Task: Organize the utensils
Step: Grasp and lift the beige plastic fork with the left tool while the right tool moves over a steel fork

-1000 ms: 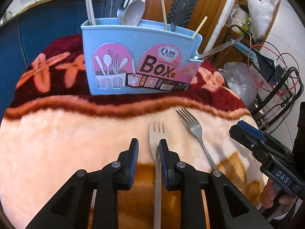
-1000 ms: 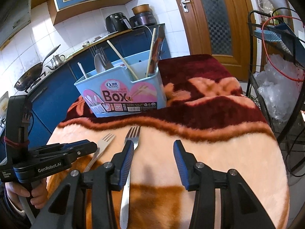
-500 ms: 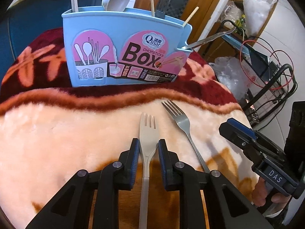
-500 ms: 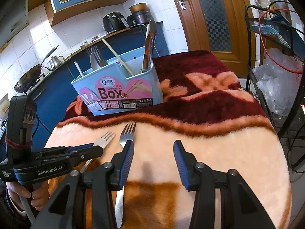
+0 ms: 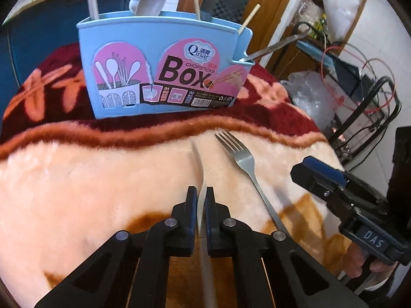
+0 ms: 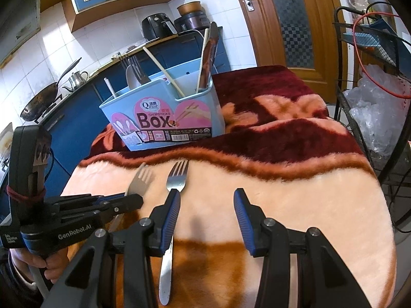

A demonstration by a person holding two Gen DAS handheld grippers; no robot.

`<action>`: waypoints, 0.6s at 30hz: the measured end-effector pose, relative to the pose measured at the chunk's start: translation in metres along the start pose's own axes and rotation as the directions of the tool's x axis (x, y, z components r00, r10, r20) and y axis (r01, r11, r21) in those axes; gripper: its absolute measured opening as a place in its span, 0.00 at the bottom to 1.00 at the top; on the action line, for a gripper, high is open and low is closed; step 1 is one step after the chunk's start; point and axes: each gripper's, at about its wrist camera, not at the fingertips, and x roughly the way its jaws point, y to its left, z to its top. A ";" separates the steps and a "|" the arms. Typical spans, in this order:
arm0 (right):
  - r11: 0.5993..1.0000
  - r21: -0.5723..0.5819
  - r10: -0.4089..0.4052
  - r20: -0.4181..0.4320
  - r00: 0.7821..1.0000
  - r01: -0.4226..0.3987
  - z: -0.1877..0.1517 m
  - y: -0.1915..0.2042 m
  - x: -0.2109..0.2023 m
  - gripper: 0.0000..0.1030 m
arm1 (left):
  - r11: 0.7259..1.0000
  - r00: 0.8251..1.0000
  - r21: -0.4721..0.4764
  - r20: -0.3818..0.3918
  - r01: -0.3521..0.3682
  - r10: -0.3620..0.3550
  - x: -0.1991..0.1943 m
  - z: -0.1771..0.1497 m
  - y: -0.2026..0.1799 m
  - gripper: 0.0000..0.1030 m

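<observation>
My left gripper [image 5: 201, 195] is shut on the handle of a pale beige fork [image 5: 199, 164], which is turned on its edge and points toward the blue utensil box [image 5: 164, 69]. In the right wrist view the same gripper [image 6: 133, 201] holds that fork [image 6: 140, 179]. A steel fork [image 5: 244, 164] lies on the blanket to its right. My right gripper [image 6: 206, 199] is open, its left finger over the steel fork [image 6: 176, 179]. The box [image 6: 167, 118] holds a spoon, forks and chopsticks.
A plush blanket in peach, orange and dark red [image 6: 282, 179] covers the table. A black wire rack with cables and plastic bags [image 6: 380, 97] stands to the right. A blue kitchen counter with a wok and kettle [image 6: 51, 92] lies behind the box.
My left gripper closed on the beige fork and the fork rolled from flat onto its edge. The view moved closer to the box. My right gripper stayed open over the steel fork.
</observation>
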 end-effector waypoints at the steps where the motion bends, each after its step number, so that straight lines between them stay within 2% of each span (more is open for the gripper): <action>1: 1.000 -0.002 -0.002 -0.001 1.000 0.002 0.000 0.001 0.000 0.46 | 1.000 1.000 -0.007 0.010 0.003 -0.003 -0.003 -0.001 0.002 0.05; 7: 1.000 -0.015 -0.005 -0.018 1.000 0.005 0.002 0.005 0.003 0.46 | 0.999 0.996 -0.040 0.089 0.006 -0.002 -0.022 -0.001 0.011 0.05; 12: 1.000 -0.029 0.002 -0.045 0.999 -0.003 0.002 0.011 0.009 0.46 | 0.998 0.984 -0.049 0.171 -0.034 0.042 -0.042 -0.001 0.018 0.05; 18: 0.998 -0.055 0.012 -0.104 0.995 -0.018 0.006 0.019 0.022 0.46 | 0.995 0.971 -0.058 0.219 -0.082 0.092 -0.056 -0.002 0.030 0.05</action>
